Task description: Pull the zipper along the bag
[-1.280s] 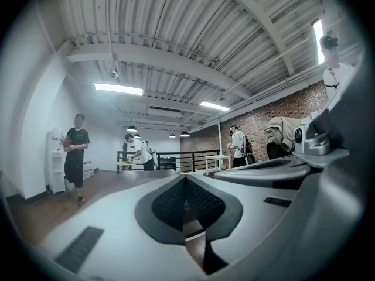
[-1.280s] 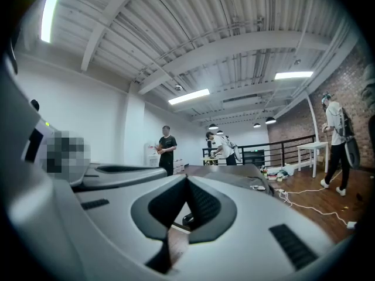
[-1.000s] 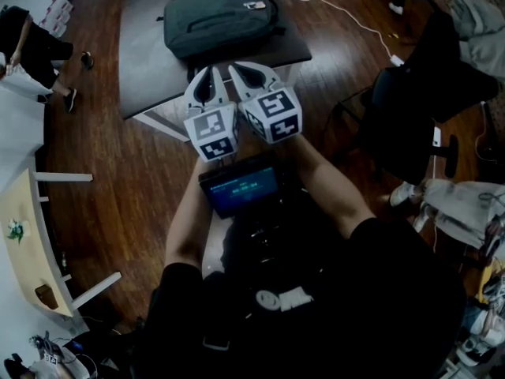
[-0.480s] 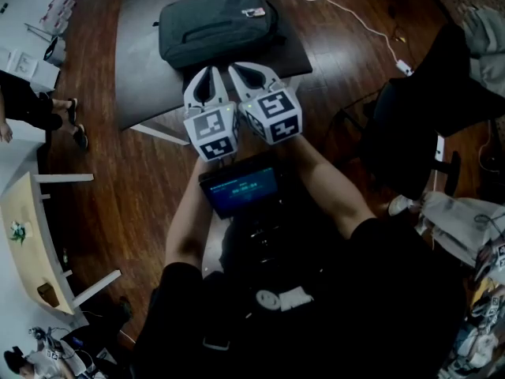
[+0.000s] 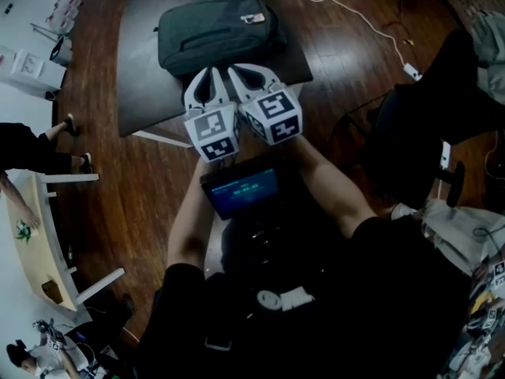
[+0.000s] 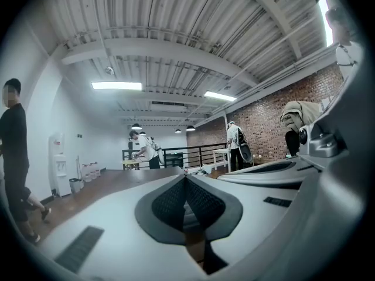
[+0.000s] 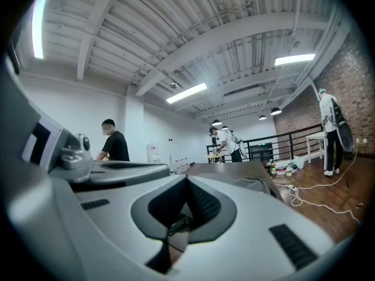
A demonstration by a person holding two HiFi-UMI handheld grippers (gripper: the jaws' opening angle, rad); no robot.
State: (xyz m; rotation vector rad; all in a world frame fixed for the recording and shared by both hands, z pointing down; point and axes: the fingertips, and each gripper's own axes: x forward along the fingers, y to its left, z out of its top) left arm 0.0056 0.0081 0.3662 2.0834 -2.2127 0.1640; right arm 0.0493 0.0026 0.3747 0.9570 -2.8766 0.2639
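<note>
**Soft bag lies ahead, both tongs shut and empty**

The bag [image 5: 217, 31] lies flat on the dark counter [image 5: 142, 77], towards its far side and just beyond the tips of the two tongs; a small light tag [image 5: 254, 18] sits at its far right corner. The left tongs [image 5: 207, 79] and the right tongs [image 5: 254, 76] are side by side, close together, pointing away from the person towards the bag and not touching it. In the left gripper view the left tongs [image 6: 186, 177] have their dark pads pressed together with nothing between them; the right tongs [image 7: 187, 180] likewise show pads closed on nothing.

The bag looks like padded fabric, so it is probably soft and fairly light; it would likely bunch or slide across the smooth counter if the zipper were dragged with nothing to brace it. The sensible grip is therefore in two parts: one pair of tongs pinching the fabric or the edge close beside the zipper track to anchor it; the other nipping the small pull tab, which is likely thin and slippery. The pull itself is too small to make out from the head view; both tongs would have to open first.
</note>
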